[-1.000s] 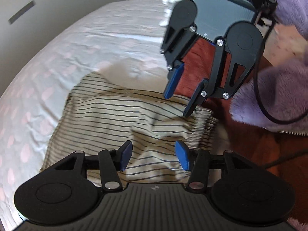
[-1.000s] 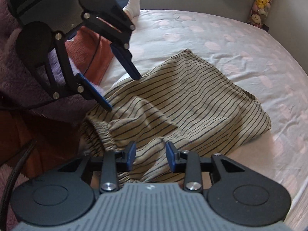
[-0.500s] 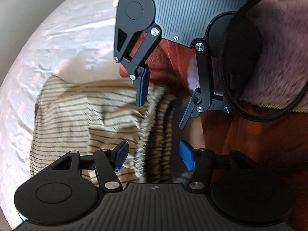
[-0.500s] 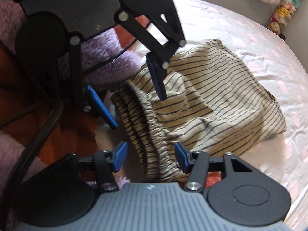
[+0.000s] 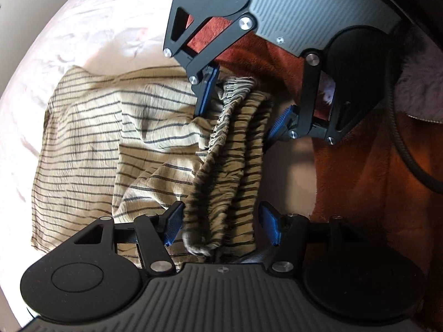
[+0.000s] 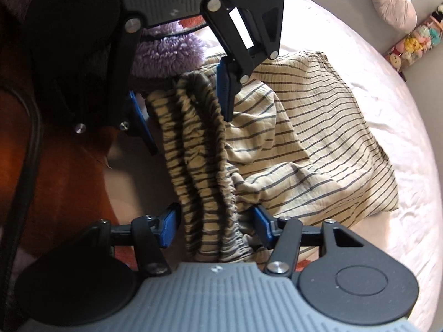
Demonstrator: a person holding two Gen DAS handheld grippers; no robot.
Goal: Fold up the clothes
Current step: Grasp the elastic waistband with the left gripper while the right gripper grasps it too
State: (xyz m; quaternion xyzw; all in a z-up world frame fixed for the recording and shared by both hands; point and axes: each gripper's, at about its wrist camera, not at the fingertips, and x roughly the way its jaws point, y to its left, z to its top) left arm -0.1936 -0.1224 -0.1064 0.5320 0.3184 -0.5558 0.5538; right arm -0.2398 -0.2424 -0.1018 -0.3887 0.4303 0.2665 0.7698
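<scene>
A beige garment with thin dark stripes (image 5: 91, 138) (image 6: 318, 127) lies crumpled on the bed. Its gathered elastic waistband (image 5: 229, 166) (image 6: 199, 152) is bunched into a thick ridge. My left gripper (image 5: 221, 225) (image 6: 181, 106) stands open astride one end of that ridge, with the waistband between its blue pads (image 5: 173, 225). My right gripper (image 6: 216, 227) (image 5: 242, 110) is open astride the other end, facing the left one. Neither pair of pads visibly squeezes the cloth.
The pale pink bed sheet (image 5: 97, 27) (image 6: 373, 69) spreads around the garment. A rust-coloured blanket (image 5: 360, 179) (image 6: 61, 171) and a purple fluffy fabric (image 6: 166, 52) (image 5: 420, 94) lie next to the waistband. A pillow (image 6: 387, 2) and soft toys (image 6: 409, 44) are far off.
Both grippers have come down onto the garment and their jaws have widened. They now straddle the bunched waistband, where before they hung above the cloth.
</scene>
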